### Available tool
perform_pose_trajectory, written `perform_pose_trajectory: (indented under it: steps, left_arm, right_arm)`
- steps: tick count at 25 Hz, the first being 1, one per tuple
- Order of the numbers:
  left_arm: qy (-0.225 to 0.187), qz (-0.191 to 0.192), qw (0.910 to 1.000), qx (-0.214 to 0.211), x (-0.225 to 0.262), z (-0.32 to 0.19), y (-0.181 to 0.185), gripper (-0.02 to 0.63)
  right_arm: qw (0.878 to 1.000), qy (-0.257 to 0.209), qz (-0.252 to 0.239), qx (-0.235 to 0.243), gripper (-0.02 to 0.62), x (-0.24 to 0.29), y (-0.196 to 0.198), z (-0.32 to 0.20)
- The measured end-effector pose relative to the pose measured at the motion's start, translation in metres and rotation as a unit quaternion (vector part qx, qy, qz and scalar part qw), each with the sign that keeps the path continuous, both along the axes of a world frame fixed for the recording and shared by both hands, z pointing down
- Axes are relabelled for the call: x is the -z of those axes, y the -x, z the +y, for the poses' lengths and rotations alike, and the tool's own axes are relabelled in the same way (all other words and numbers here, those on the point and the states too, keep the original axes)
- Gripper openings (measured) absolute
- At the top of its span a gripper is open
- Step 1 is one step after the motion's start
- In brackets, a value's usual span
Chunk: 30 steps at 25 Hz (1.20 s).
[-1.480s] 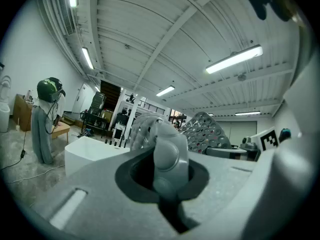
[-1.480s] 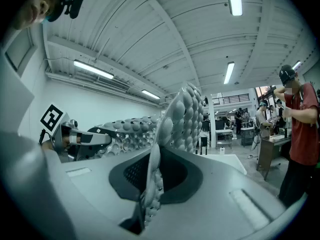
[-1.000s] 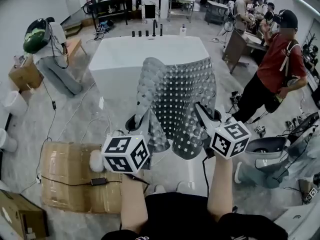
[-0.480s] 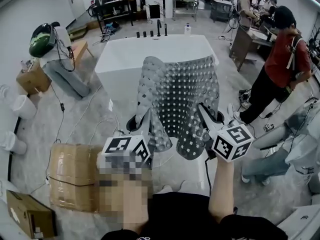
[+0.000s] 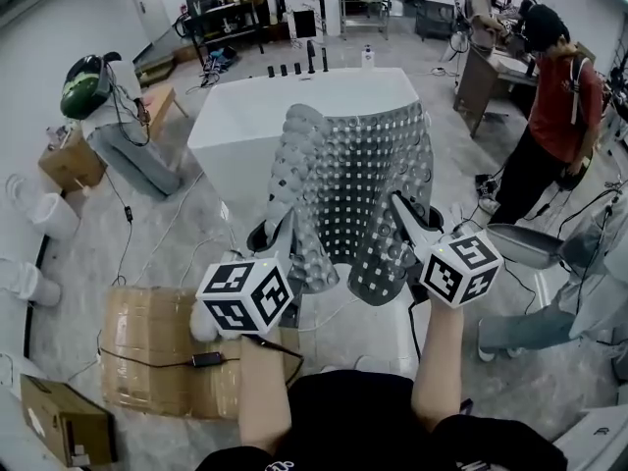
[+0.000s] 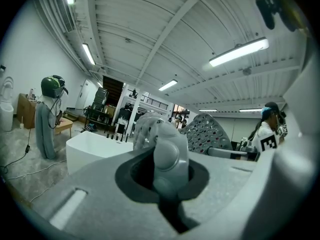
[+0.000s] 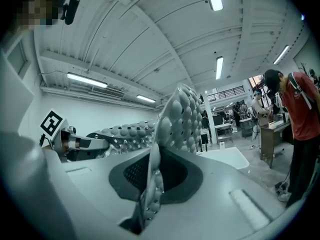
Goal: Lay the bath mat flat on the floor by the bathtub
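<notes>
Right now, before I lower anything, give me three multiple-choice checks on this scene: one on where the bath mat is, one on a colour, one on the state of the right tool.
1. Where is the bath mat?
A. Flat on the floor
B. Held up in front of the bathtub
C. Inside the bathtub

2. What colour is the bathtub?
A. White
B. Blue
C. Black

3. What state is the right tool in?
A. Open and empty
B. Shut on a cable
C. Shut on the bath mat's edge

Answers:
1 B: the bath mat hangs in the air between the left tool and the right tool, with the bathtub behind it.
2 A: the head view shows a plain white bathtub.
3 C: the right gripper view shows the bubbled edge pinched between its jaws.
</notes>
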State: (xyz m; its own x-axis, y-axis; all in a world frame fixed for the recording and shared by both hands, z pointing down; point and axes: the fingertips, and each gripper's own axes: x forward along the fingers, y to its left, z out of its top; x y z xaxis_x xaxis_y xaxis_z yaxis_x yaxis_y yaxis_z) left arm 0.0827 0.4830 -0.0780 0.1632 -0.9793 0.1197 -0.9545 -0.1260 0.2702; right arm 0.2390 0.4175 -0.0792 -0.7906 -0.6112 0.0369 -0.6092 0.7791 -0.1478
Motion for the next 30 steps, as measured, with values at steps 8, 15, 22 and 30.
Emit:
perform_pose_trajectory:
  steps: [8, 15, 22, 30]
  left_arm:
    - [-0.008, 0.005, 0.9998, 0.019, 0.007, -0.007, 0.007, 0.018]
    - [-0.008, 0.002, 0.9996, 0.028, 0.001, -0.005, 0.004, 0.018]
    - [-0.006, 0.000, 0.9991, 0.042, -0.008, -0.011, 0.000, 0.018]
    - [-0.014, 0.005, 0.9988, 0.047, -0.015, -0.010, 0.000, 0.018]
  right_arm:
    - [1.000, -0.010, 0.012, 0.015, 0.021, 0.009, 0.007, -0.008]
    - [0.999, -0.016, 0.016, 0.027, 0.021, 0.004, 0.010, -0.009]
    - [0.999, -0.018, 0.016, 0.042, 0.023, -0.003, 0.009, -0.014]
    - [0.998, -0.029, 0.020, 0.044, 0.023, -0.007, 0.006, -0.015]
